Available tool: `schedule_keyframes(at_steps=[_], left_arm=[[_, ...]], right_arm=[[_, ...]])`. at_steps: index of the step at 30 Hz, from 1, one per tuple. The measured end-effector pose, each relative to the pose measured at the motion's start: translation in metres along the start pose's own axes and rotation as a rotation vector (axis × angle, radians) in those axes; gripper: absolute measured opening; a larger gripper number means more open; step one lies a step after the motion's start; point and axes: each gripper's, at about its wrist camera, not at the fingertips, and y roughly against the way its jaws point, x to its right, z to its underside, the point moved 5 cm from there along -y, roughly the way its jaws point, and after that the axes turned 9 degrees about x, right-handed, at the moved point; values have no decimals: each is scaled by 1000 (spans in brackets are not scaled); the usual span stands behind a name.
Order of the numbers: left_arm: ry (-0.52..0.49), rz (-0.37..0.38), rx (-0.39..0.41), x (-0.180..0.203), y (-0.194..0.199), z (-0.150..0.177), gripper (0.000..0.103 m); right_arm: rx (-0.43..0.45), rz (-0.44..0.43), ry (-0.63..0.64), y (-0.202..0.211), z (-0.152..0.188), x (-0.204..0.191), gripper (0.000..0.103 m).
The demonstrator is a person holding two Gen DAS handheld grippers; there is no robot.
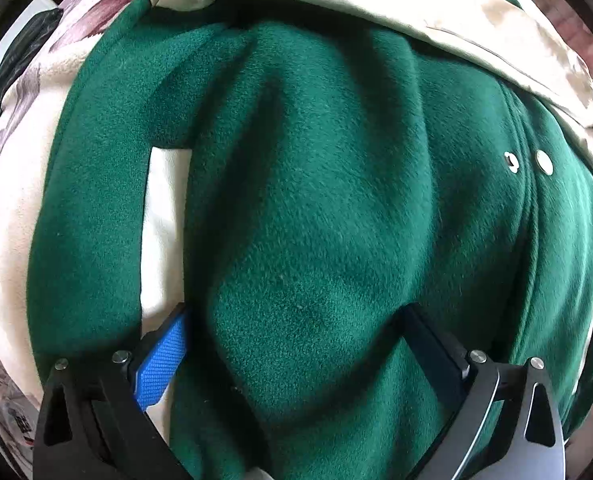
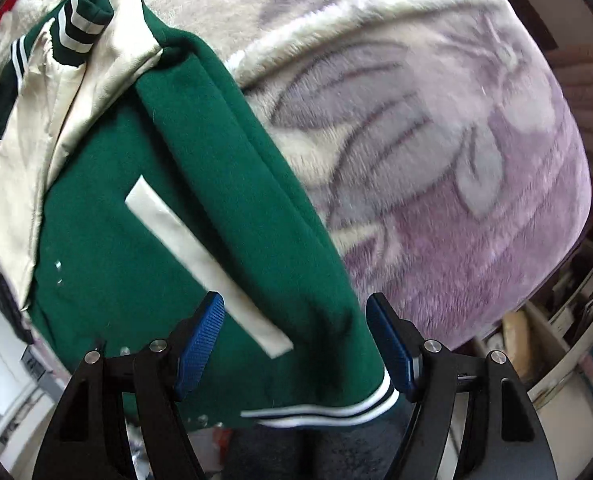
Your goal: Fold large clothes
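A dark green fleece varsity jacket (image 1: 316, 208) with cream sleeves (image 1: 436, 8) lies on a bed and fills the left wrist view. My left gripper (image 1: 296, 328) is open, its blue-padded fingers (image 1: 164, 360) pressed down on either side of a hump of green cloth, near a cream pocket strip (image 1: 162, 232). In the right wrist view the jacket (image 2: 136, 208) lies at the left, with a cream pocket strip (image 2: 200, 264) and striped hem (image 2: 324, 412). My right gripper (image 2: 294, 336) is open, straddling the jacket's near edge by the hem.
A plush purple and cream floral blanket (image 2: 436, 140) covers the bed under the jacket. The bed's edge falls away at the lower right, with shelves and clutter (image 2: 568, 320) beyond. Two metal snaps (image 1: 528, 162) sit on the jacket front. A striped cuff (image 2: 84, 20) lies at the far left.
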Motion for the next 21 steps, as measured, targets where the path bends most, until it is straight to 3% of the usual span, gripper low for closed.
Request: schedule_keyframes(at_steps=[8, 11, 13, 15, 21], left_arm=[[-21, -16, -4, 8, 7, -4, 103], [-51, -17, -10, 14, 12, 7, 103], [-76, -32, -26, 20, 17, 10, 103], [-83, -24, -18, 31, 21, 6, 103], [-76, 5, 42, 57, 50, -5, 103]], right_arm=[[-106, -2, -27, -21, 63, 44, 75], [-173, 84, 10, -58, 76, 56, 75], [-183, 71, -27, -78, 82, 61, 75], [-189, 50, -73, -72, 81, 65, 75], [14, -103, -5, -11, 35, 42, 75]])
